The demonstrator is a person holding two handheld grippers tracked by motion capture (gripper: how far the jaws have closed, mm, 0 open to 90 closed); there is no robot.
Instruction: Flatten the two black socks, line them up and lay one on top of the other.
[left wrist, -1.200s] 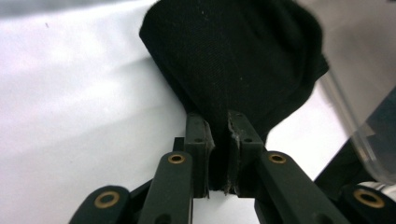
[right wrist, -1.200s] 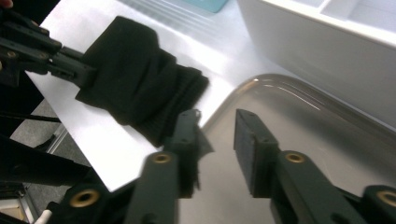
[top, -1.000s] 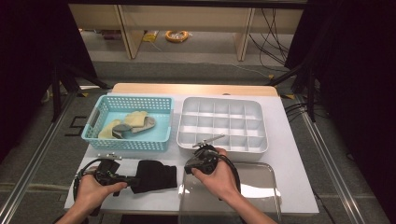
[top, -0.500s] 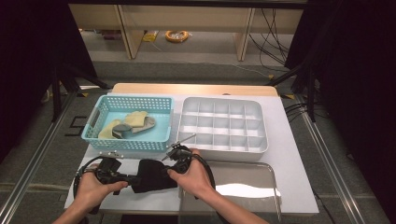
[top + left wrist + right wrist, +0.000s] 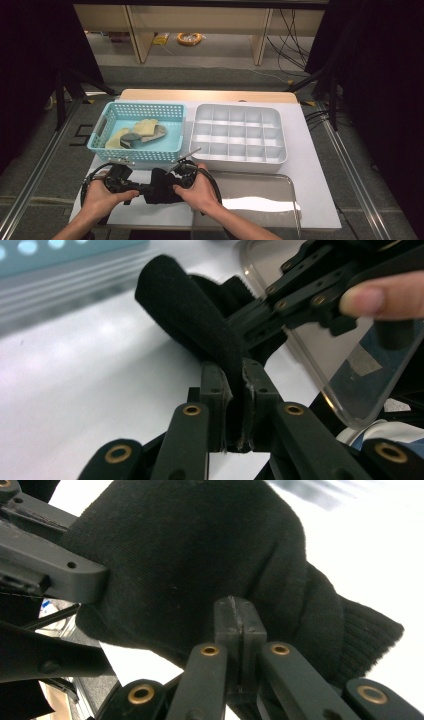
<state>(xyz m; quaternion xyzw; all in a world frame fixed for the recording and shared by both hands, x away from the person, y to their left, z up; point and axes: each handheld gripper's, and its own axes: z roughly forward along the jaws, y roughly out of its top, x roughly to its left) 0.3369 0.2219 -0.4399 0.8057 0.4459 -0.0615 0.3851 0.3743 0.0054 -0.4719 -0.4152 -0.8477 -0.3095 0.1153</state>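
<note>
— High view first, nearest edge: what are the two hands doing?

— Both work on one black sock [image 5: 161, 186] lying on the white counter [image 5: 310, 195], just in front of the teal basket [image 5: 176, 147]. The left hand-held gripper [image 5: 145, 189] comes in from the left, the right hand-held gripper [image 5: 172, 187] from the right, and they meet at the sock.

— Does the left one have hold of it?

— Yes. In the left gripper view the pads [image 5: 216, 390] are pinched on a fold of the sock [image 5: 190, 315], with the cloth rising up out of the narrow gap (the jaws have just been closing a little further on it).

— And the right?

— In the right gripper view the jaws are pressed fully together, tips against the sock [image 5: 200, 560]. Whether any cloth is caught between them I cannot tell; the pads [image 5: 235, 615] look closed pad to pad, with the sock behind them.

— What lies beside the hands?

— A clear shiny tray [image 5: 280, 200] sits on the counter to the right, its near-left corner close to the right hand.

— Farther back?

— The teal basket holds a few socks, yellowish and grey [image 5: 135, 135]. Just beside it on the right stands a white divided organiser [image 5: 235, 160] with rows of compartments. Beyond the counter, a yellow coil [image 5: 189, 37] lies on the floor.
</note>
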